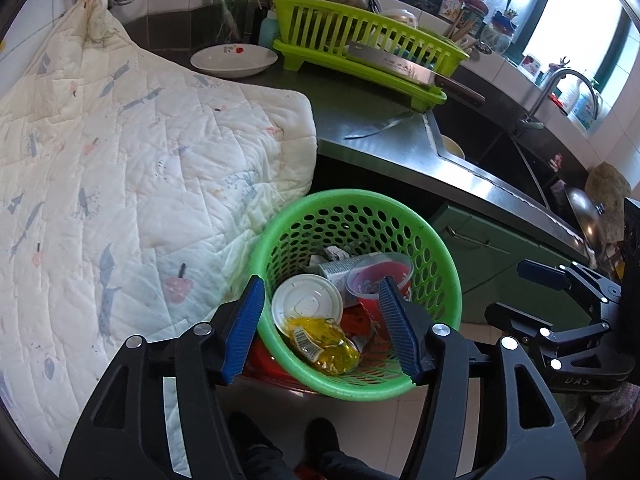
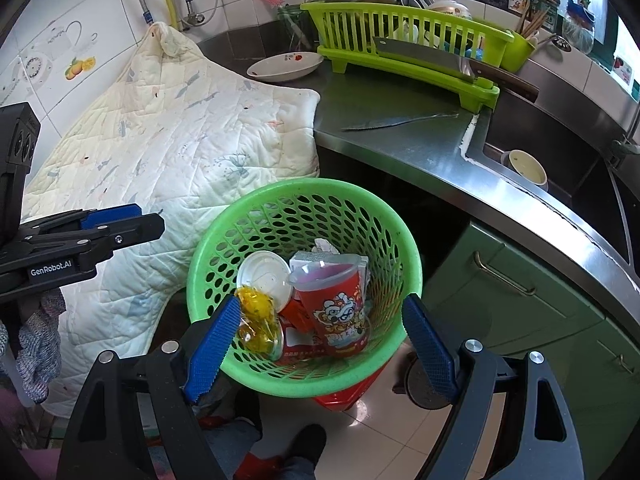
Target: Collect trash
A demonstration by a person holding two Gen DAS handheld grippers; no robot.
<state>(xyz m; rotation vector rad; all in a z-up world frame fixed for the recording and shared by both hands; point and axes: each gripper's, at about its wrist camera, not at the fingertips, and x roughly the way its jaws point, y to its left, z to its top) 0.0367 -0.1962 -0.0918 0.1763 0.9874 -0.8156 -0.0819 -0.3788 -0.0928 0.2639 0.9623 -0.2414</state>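
- Green perforated basket (image 1: pixel 356 292) (image 2: pixel 304 280) below the desk edge, tilted toward the cameras, sitting on something red that shows under its near rim.
- Inside the basket: white plastic lid (image 1: pixel 307 300) (image 2: pixel 262 278), crumpled yellow wrapper (image 1: pixel 326 344) (image 2: pixel 256 316), red printed cup (image 1: pixel 378 280) (image 2: pixel 332 308), a pale carton (image 1: pixel 340 270) and crumpled paper at the far side.
- Left gripper (image 1: pixel 320 328) (image 2: pixel 120 220) hovering over the near rim of the basket, jaws spread wide and empty, one blue pad outside the left wall, the other over the cup.
- Right gripper (image 2: pixel 320 344) (image 1: pixel 536 280) also above the near rim, jaws spread wide and holding nothing, pads on either side of the basket's near part.
- White quilted cloth (image 1: pixel 140 168) (image 2: pixel 180 140) draped over the left part of the desk, hanging past the edge and just beside the basket's left wall.
- Steel desk (image 1: pixel 384 136) (image 2: pixel 400 136) carrying a white plate (image 1: pixel 234 60) (image 2: pixel 285 65) at the far side and a lime dish rack (image 1: pixel 360 40) (image 2: pixel 400 36) to the right of it.
- Cleaver (image 1: pixel 400 66) (image 2: pixel 424 58) leaning on the near edge of the rack; smaller knife (image 1: pixel 376 128) (image 2: pixel 400 120) flat on the bare steel.
- Sink (image 1: pixel 488 136) (image 2: pixel 560 152) on the right, with a small bowl (image 2: pixel 526 166) inside.
- Green cabinet doors (image 1: pixel 480 248) (image 2: pixel 512 280) under the desk, right of the basket.
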